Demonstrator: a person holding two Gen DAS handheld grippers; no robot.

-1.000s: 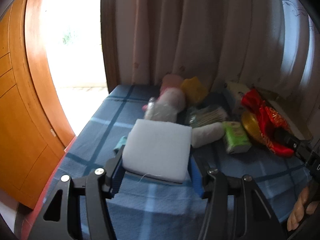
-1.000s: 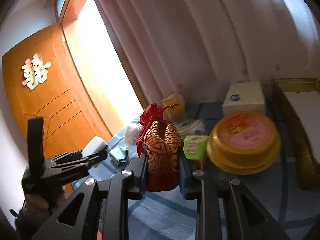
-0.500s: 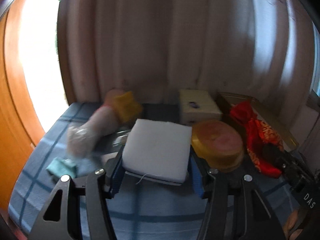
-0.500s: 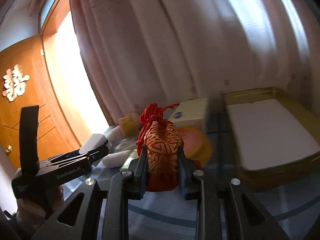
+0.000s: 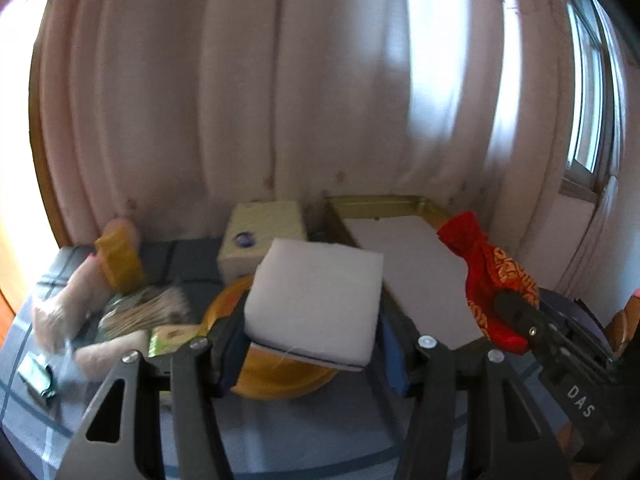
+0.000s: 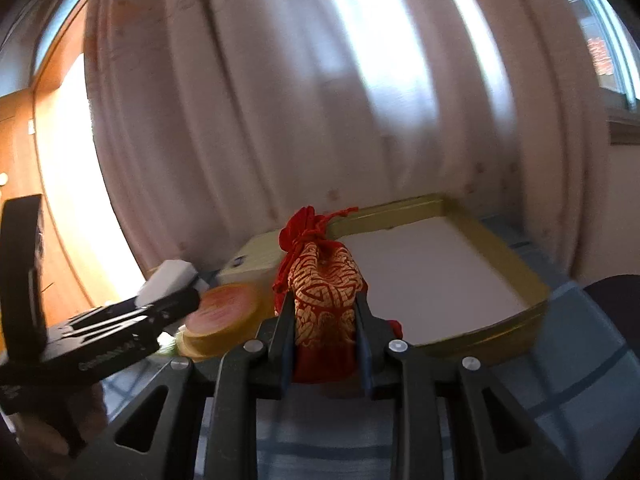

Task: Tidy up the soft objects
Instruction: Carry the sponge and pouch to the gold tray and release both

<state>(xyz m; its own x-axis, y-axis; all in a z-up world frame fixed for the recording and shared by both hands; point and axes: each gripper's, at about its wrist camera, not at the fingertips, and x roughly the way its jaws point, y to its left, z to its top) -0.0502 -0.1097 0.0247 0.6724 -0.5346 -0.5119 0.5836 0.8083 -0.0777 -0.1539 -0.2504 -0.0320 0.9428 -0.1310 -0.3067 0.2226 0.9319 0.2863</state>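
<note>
The sponge (image 5: 316, 296) looks soft, matt white foam. The pouch (image 6: 324, 300) is shiny red brocade cloth with gold pattern. The tray (image 6: 516, 264) has a glossy gold metal rim. The bench (image 5: 320, 432) wears blue checked cloth. At the left edge, the door (image 6: 16, 160) is varnished wood. The curtain (image 5: 240, 100) is matt fabric.

Shallow gold-rimmed tray with white liner (image 6: 436, 276) lies open at 1 o'clock, approach unblocked. Round yellow tub with pink lid (image 6: 224, 312) and pale yellow box (image 5: 264, 240) crowd 11 o'clock. Pink curtain (image 6: 300, 100) closes 12 o'clock.
</note>
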